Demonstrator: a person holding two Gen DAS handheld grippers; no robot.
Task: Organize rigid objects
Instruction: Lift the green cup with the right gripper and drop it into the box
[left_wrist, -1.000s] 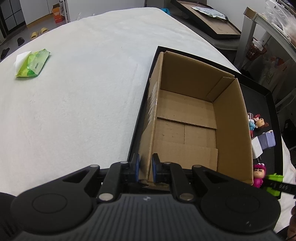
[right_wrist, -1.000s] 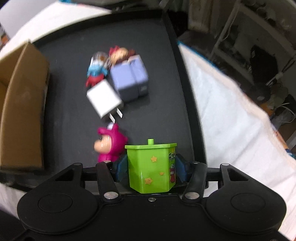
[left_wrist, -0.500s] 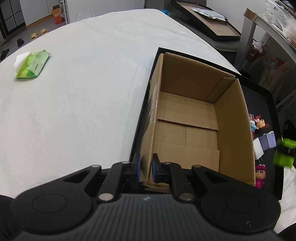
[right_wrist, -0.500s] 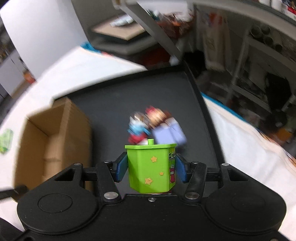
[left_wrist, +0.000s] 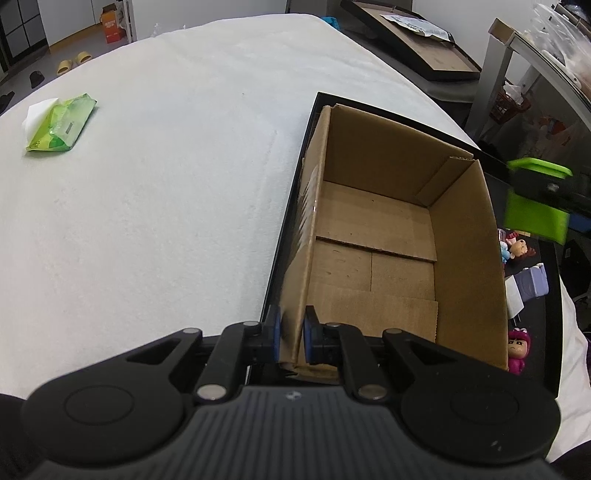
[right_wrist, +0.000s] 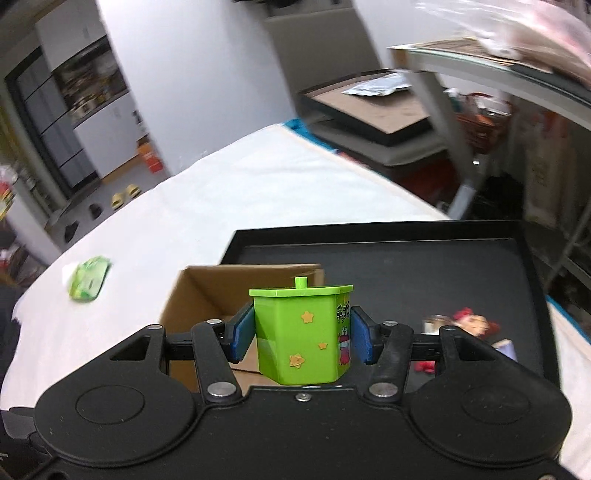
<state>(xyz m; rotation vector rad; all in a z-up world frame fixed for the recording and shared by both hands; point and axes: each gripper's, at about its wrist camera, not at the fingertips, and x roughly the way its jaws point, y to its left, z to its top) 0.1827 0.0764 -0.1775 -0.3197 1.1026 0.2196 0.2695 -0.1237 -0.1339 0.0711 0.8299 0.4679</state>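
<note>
Box (left_wrist: 373, 236) empty. Left hand-held gripper (left_wrist: 291, 338) clamps its wall; right hand-held gripper (right_wrist: 302, 338) clamps green pot (right_wrist: 304, 334), lower center. Toys (left_wrist: 517, 254) remain on tray (left_wrist: 550, 332).

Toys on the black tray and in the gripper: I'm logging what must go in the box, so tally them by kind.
Green plastic bin toy: 1
Cartoon figurines: 3
Lilac block toy: 1
White charger plug: 1
Total: 6
</note>
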